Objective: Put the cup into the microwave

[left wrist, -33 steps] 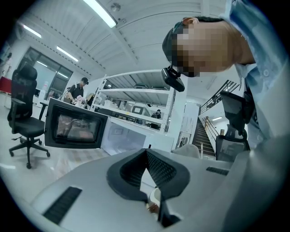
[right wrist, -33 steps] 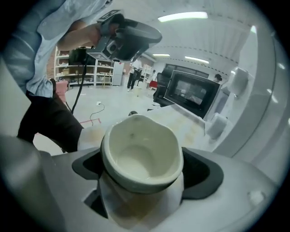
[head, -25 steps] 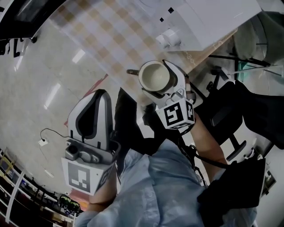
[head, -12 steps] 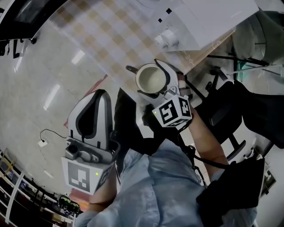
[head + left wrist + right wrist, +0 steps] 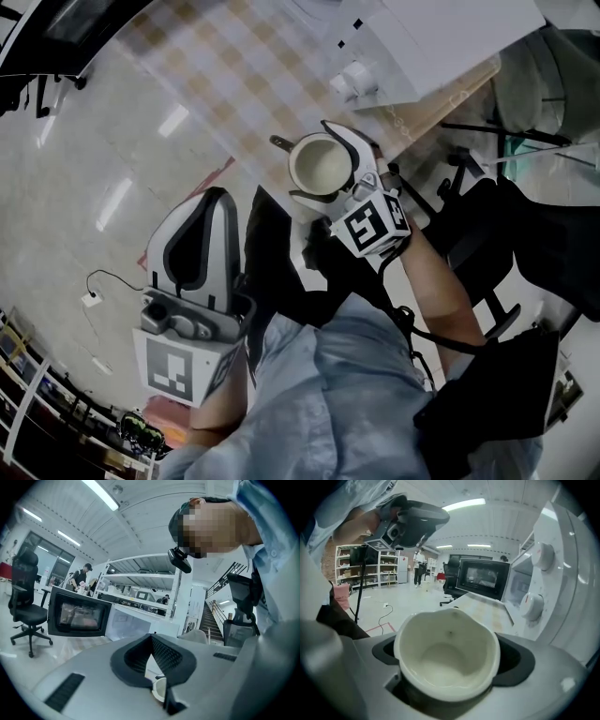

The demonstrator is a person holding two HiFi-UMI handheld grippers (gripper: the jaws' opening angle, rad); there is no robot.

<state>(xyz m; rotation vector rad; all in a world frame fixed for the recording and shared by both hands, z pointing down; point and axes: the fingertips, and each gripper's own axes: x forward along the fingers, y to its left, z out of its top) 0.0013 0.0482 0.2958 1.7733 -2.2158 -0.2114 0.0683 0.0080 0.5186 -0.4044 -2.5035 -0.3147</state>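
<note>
Currently right gripper (image 5: 317, 161) jaws opening, white cup (image 5: 447, 653) sitting between them, empty inside; only gripper views showing microwave (image 5: 482, 578) ahead. Left gripper (image 5: 151, 639) staying closed, holding nothing.

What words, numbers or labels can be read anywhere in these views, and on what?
None can be read.
Marker cubes: black-and-white square patterns, no words.
Microwave dials: red marks, no legible print.
Cup: plain, no print.

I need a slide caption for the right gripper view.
Right gripper, jaws opening around a cream-white round cup, beside a white two-knob microwave.
</note>
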